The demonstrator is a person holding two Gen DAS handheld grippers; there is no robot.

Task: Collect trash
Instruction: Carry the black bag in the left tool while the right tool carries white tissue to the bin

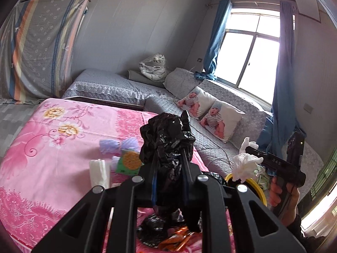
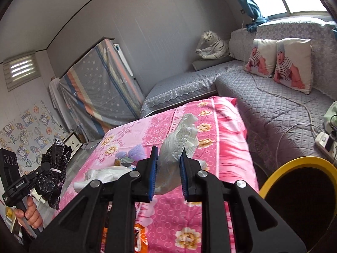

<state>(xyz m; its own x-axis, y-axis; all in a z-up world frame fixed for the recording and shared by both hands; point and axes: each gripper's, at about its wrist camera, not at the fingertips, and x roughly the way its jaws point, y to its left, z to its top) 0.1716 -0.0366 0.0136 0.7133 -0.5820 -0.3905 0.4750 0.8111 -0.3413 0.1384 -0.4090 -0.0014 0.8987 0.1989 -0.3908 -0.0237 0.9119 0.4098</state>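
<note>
Collecting is partway, I judge: purple wrapper [image 1: 109, 145], green packet [image 1: 128, 161] and orange wrapper [image 1: 174, 240] are still lying on the pink bed [image 1: 42, 158]. Left gripper [image 1: 168, 158] is clamping black bag [image 1: 166, 139]; right gripper [image 2: 168, 162] is pinching white tissue [image 2: 181, 139] near the yellow bin [image 2: 273, 179].

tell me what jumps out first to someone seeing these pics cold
The bright pink floral bedspread fills the middle of both views, with loose litter lying on it. In front of it the left gripper is clamped on a crumpled black plastic bag, and the right gripper is clamped on a wad of white tissue. To the right a yellow-rimmed bin stands by the bed, with two baby-print pillows on the grey sofa behind.
</note>
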